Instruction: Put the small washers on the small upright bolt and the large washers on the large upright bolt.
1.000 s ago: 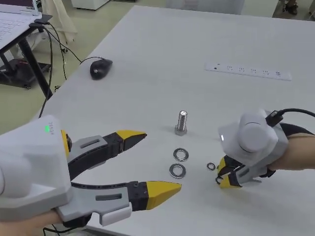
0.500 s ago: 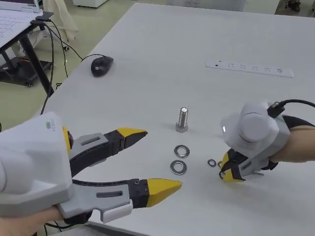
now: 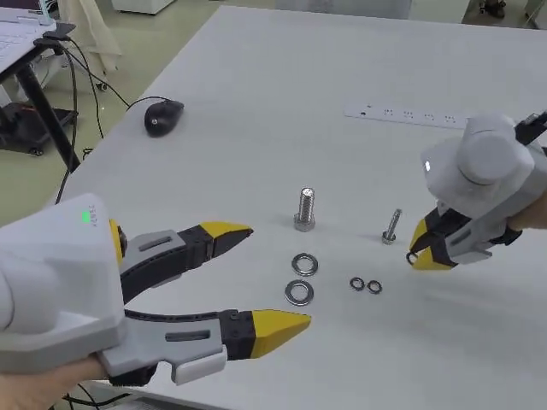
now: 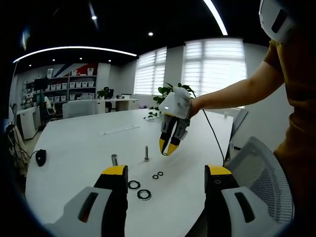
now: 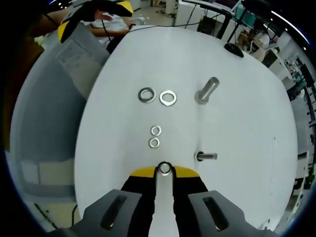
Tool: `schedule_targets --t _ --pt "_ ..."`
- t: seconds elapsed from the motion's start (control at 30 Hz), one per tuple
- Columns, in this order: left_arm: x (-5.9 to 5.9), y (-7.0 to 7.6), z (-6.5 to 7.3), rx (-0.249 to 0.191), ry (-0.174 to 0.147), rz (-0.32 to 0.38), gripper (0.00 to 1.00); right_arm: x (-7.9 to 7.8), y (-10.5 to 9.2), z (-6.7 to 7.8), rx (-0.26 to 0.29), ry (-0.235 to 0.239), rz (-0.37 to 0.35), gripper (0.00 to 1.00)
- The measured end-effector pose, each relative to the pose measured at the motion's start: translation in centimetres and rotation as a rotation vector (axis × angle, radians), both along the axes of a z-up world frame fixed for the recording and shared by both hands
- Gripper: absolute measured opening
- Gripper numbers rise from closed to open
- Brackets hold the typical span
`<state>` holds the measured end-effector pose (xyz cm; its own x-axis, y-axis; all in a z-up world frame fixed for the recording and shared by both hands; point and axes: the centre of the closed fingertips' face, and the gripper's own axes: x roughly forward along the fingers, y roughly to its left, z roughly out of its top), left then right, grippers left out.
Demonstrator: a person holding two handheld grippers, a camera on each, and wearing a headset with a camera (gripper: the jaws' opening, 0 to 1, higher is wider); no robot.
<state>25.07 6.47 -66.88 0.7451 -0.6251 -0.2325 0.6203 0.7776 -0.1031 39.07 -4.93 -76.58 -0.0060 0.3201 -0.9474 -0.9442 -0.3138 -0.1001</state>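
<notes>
- Small washer, head view: pinched at the tips of the shut right tongs, above the table, just beside the small bolt.
- Left gripper view: left tongs gape wide and empty. Large washers lie flat near the large bolt.
- Right gripper view: the small bolt sits right of the tong line. Best to shift across, centre the hole over the tip, level the ring and release low.

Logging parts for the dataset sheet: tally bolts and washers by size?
large bolt: 1
small bolt: 1
large washers: 2
small washers: 3, one in the right gripper
Total: 7
</notes>
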Motion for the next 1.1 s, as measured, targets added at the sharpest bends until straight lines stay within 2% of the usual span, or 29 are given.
schedule_targets --t 0.3,0.47,0.73,1.1 --pt "0.3 -0.3 -0.2 -0.006 0.005 -0.011 0.62 2.7 0.7 2.2 0.01 -0.047 -0.014 0.12" --pt "0.4 -0.1 -0.3 -0.006 0.009 -0.006 0.62 3.8 1.8 2.7 0.014 -0.064 -0.003 0.12" --pt "0.8 0.7 -0.4 -0.003 0.017 0.01 0.62 4.5 3.3 1.9 0.002 -0.053 0.02 0.12" --pt "1.3 0.8 -0.8 -0.009 0.027 0.019 0.62 4.9 3.5 0.8 -0.013 -0.041 0.034 0.12"
